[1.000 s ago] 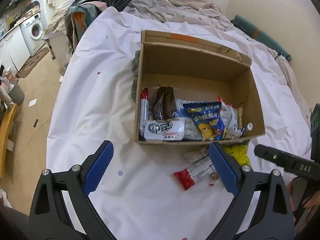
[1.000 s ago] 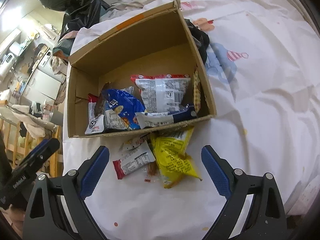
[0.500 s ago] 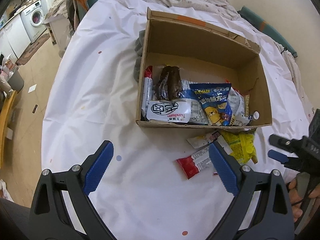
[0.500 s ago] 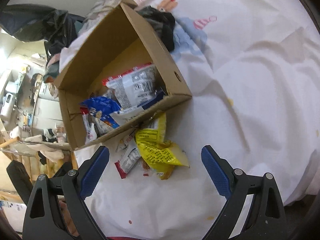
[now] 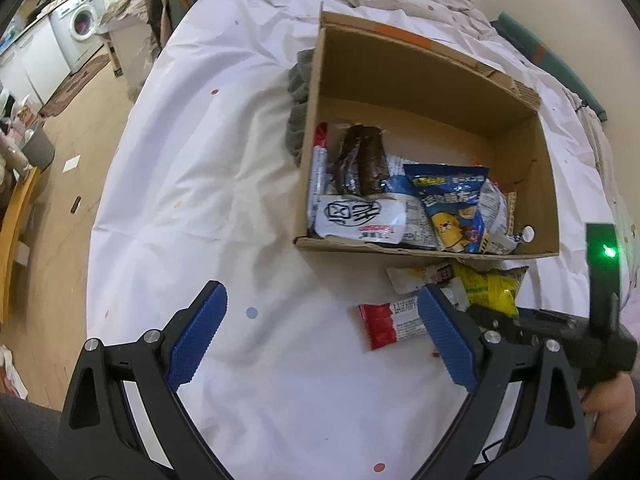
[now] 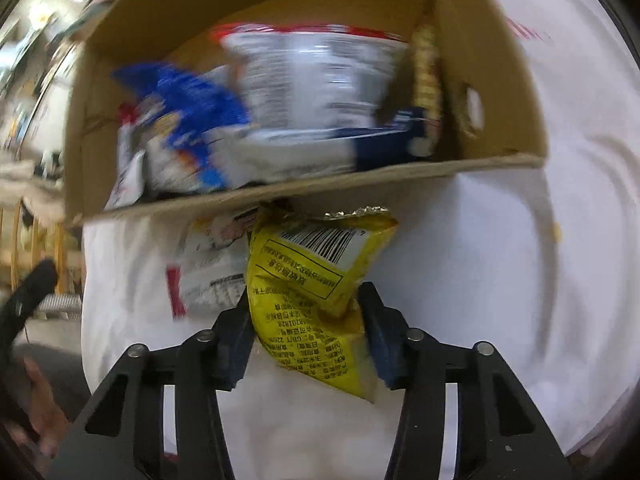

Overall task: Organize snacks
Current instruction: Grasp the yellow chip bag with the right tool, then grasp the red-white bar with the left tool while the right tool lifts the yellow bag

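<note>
right gripper (image 6: 306, 316): jaws just closed onto yellow snack bag (image 6: 316, 280), pads pressing | left gripper (image 5: 320, 336): spread wide, empty, over bed sheet (image 5: 180, 184) | cardboard box (image 5: 436, 80) just beyond bag

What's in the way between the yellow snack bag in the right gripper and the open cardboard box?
Only the box's near wall. The right gripper, whose jaws have just been closing, pinches the yellow bag low on the sheet in front of that wall, so the bag must clear its rim. Nothing else visible blocks it.
</note>
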